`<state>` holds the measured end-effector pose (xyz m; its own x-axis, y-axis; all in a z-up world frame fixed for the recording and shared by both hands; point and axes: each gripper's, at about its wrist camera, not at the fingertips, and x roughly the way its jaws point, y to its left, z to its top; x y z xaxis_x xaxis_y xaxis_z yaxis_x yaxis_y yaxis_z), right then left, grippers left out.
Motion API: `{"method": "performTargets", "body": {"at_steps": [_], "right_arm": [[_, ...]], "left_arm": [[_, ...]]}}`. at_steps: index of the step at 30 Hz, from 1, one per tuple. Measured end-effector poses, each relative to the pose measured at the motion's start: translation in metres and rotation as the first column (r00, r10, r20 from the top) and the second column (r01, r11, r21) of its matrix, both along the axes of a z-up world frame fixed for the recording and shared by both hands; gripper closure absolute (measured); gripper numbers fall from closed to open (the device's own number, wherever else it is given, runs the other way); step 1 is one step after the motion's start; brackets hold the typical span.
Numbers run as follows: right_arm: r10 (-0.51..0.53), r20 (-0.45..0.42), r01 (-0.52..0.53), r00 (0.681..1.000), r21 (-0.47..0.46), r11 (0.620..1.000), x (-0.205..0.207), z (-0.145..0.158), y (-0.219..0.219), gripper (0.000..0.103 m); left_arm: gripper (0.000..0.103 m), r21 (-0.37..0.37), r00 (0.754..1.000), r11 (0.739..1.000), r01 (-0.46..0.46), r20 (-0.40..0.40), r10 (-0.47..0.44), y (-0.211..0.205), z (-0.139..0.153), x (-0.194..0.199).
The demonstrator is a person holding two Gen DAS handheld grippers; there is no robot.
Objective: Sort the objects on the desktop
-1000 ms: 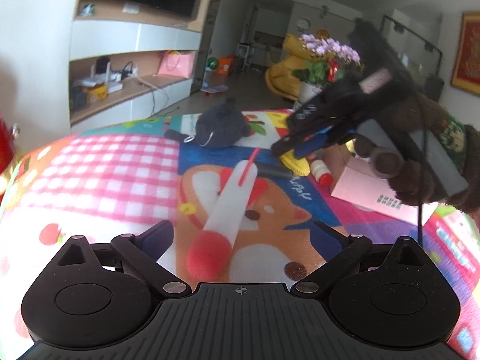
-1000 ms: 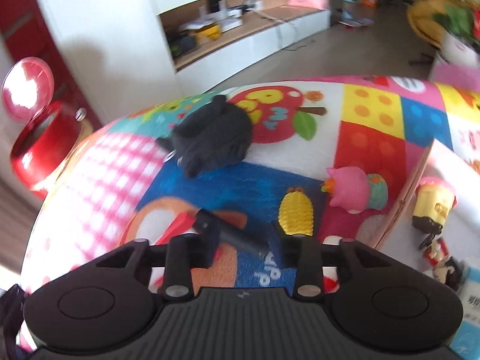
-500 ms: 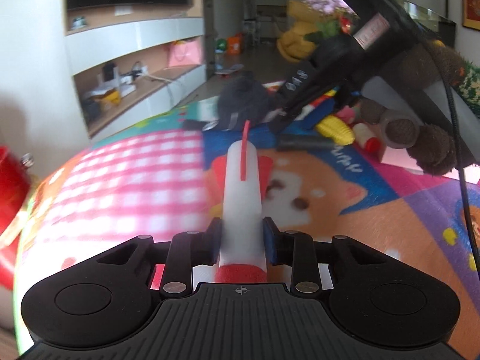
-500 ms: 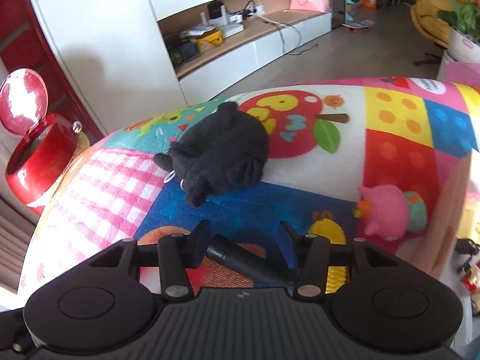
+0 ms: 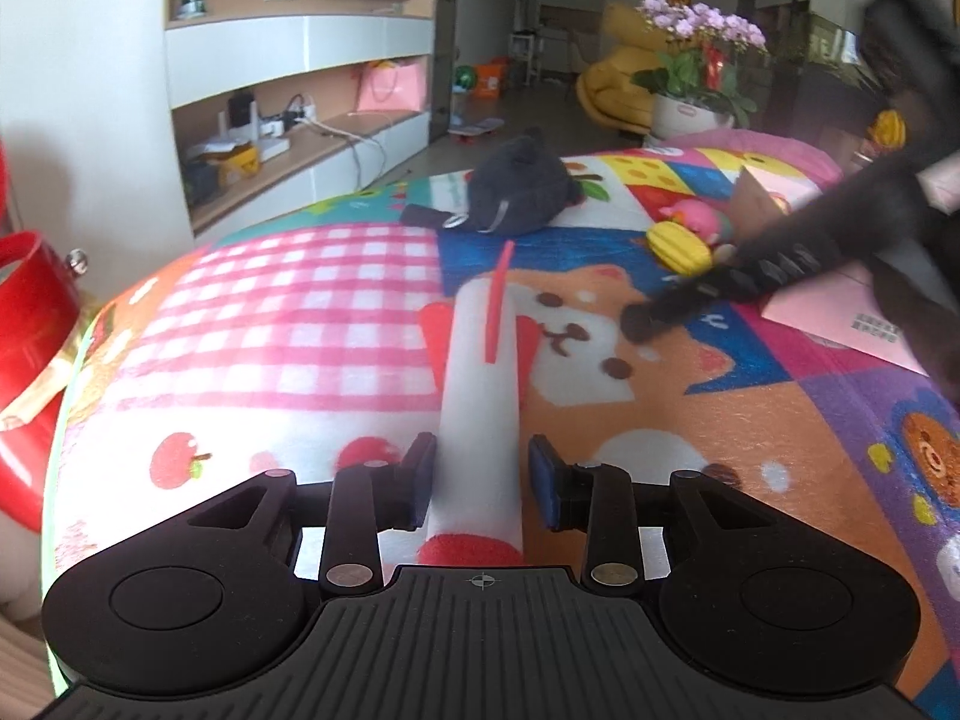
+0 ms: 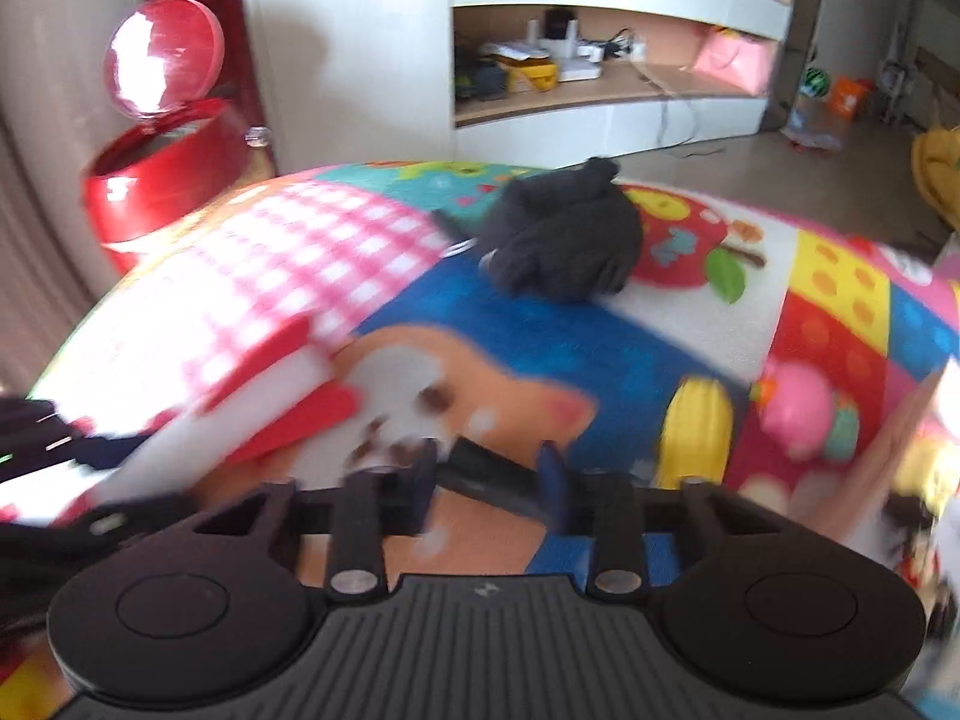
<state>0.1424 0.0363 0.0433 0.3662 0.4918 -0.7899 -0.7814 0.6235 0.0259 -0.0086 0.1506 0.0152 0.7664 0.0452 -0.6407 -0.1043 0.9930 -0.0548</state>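
Note:
My left gripper (image 5: 480,483) is shut on a white foam rocket with red fins (image 5: 483,384) that points away over the colourful mat. The rocket also shows at the left of the right wrist view (image 6: 264,414). My right gripper (image 6: 489,477) is shut on a black cylinder (image 6: 498,483), which is blurred; in the left wrist view the cylinder (image 5: 720,294) sticks out over the mat at the right. A yellow corn toy (image 5: 681,246), a pink pig toy (image 6: 804,408) and a dark plush toy (image 6: 564,240) lie on the mat.
A red bin with its lid open (image 6: 162,180) stands off the mat's left edge. A pink cardboard box (image 5: 840,306) sits at the right. Shelves (image 5: 300,138) and a flower pot (image 5: 696,78) are beyond the mat.
My left gripper closed on the rocket and lifted it. My right gripper closed on the black cylinder and moved to the left over the mat, away from the corn toy.

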Motion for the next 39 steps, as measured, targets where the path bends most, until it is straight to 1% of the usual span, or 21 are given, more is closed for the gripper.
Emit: {"method": "performTargets", "body": {"at_steps": [1,5,8,9,10,11,12,13,17,19,21,23,25,27,28,30,32,33,35,37,39], "right_arm": [[0.001,-0.021,-0.002,1.000,-0.012,1.000,-0.007,0.001,-0.007,0.103],[-0.013,-0.025,0.011,1.000,-0.064,0.998,-0.042,-0.003,-0.046,0.102],[-0.062,-0.005,0.061,0.998,-0.023,0.998,-0.066,0.001,-0.089,0.101],[-0.082,0.010,0.082,0.997,-0.002,0.997,-0.074,0.003,-0.104,0.096],[-0.111,0.025,0.111,0.993,0.016,0.994,-0.081,0.005,-0.120,0.085],[-0.148,0.033,0.147,0.988,0.033,0.989,-0.087,0.005,-0.134,0.077],[-0.194,0.036,0.192,0.980,0.052,0.980,-0.092,0.005,-0.149,0.062],[-0.236,0.038,0.233,0.971,0.070,0.970,-0.097,0.003,-0.162,0.053],[-0.400,-0.016,0.399,0.916,0.130,0.908,-0.111,-0.008,-0.213,0.045],[-0.466,-0.044,0.467,0.884,0.154,0.871,-0.113,-0.015,-0.234,0.041],[-0.502,-0.049,0.502,0.864,0.167,0.849,-0.116,-0.018,-0.245,0.037],[-0.519,-0.039,0.518,0.854,0.172,0.838,-0.120,-0.020,-0.251,0.033],[-0.521,-0.020,0.516,0.853,0.178,0.838,-0.124,-0.020,-0.253,0.024],[-0.517,0.015,0.505,0.856,0.185,0.843,-0.128,-0.020,-0.253,0.019],[-0.513,0.035,0.499,0.858,0.185,0.847,-0.130,-0.020,-0.251,0.016],[-0.507,0.068,0.489,0.859,0.182,0.853,-0.132,-0.020,-0.246,0.015],[-0.495,0.084,0.475,0.865,0.182,0.861,-0.135,-0.020,-0.242,0.012],[-0.490,0.085,0.470,0.868,0.183,0.864,-0.136,-0.021,-0.240,0.010],[-0.480,0.085,0.460,0.873,0.183,0.869,-0.138,-0.023,-0.237,0.006],[-0.481,0.085,0.462,0.873,0.175,0.870,-0.139,-0.027,-0.234,0.005],[-0.480,0.083,0.463,0.873,0.166,0.871,-0.140,-0.030,-0.232,0.004]], "left_arm": [[0.067,-0.005,1.000,1.000,0.013,-0.002,-0.013,-0.003,0.000,0.002],[0.067,-0.025,0.997,0.997,0.076,-0.008,-0.076,-0.023,0.000,0.006],[0.067,-0.040,0.991,0.991,0.131,-0.009,-0.132,-0.044,0.000,0.011],[0.067,-0.047,0.988,0.987,0.154,-0.009,-0.155,-0.052,-0.001,0.013],[0.066,-0.054,0.984,0.982,0.180,-0.009,-0.180,-0.060,-0.001,0.016],[0.065,-0.059,0.978,0.977,0.207,-0.007,-0.207,-0.068,-0.001,0.018],[0.063,-0.062,0.972,0.970,0.234,-0.005,-0.235,-0.078,-0.001,0.020],[0.062,-0.066,0.964,0.962,0.263,-0.001,-0.264,-0.087,0.000,0.021],[0.058,-0.100,0.927,0.922,0.373,0.004,-0.375,-0.120,0.000,0.020],[0.057,-0.100,0.906,0.902,0.421,-0.001,-0.423,-0.137,-0.003,0.017],[0.055,-0.081,0.898,0.895,0.438,-0.014,-0.440,-0.151,-0.007,0.014],[0.058,-0.041,0.906,0.906,0.422,-0.017,-0.422,-0.160,-0.007,0.011],[0.059,-0.051,0.914,0.913,0.406,-0.003,-0.406,-0.160,-0.004,0.010],[0.069,-0.043,0.920,0.919,0.392,0.012,-0.392,-0.156,0.002,0.006],[0.071,-0.033,0.925,0.924,0.380,0.017,-0.380,-0.154,0.005,0.005],[0.071,-0.048,0.930,0.929,0.366,0.038,-0.365,-0.146,0.012,0.001],[0.071,-0.061,0.937,0.936,0.347,0.063,-0.344,-0.137,0.020,-0.002],[0.071,-0.054,0.942,0.942,0.332,0.068,-0.328,-0.134,0.023,-0.002],[0.070,-0.033,0.957,0.957,0.287,0.054,-0.285,-0.125,0.022,0.002],[0.070,-0.001,0.972,0.972,0.234,0.006,-0.234,-0.119,0.015,0.011],[0.070,-0.003,0.975,0.976,0.219,-0.041,-0.219,-0.115,0.006,0.019]]}}
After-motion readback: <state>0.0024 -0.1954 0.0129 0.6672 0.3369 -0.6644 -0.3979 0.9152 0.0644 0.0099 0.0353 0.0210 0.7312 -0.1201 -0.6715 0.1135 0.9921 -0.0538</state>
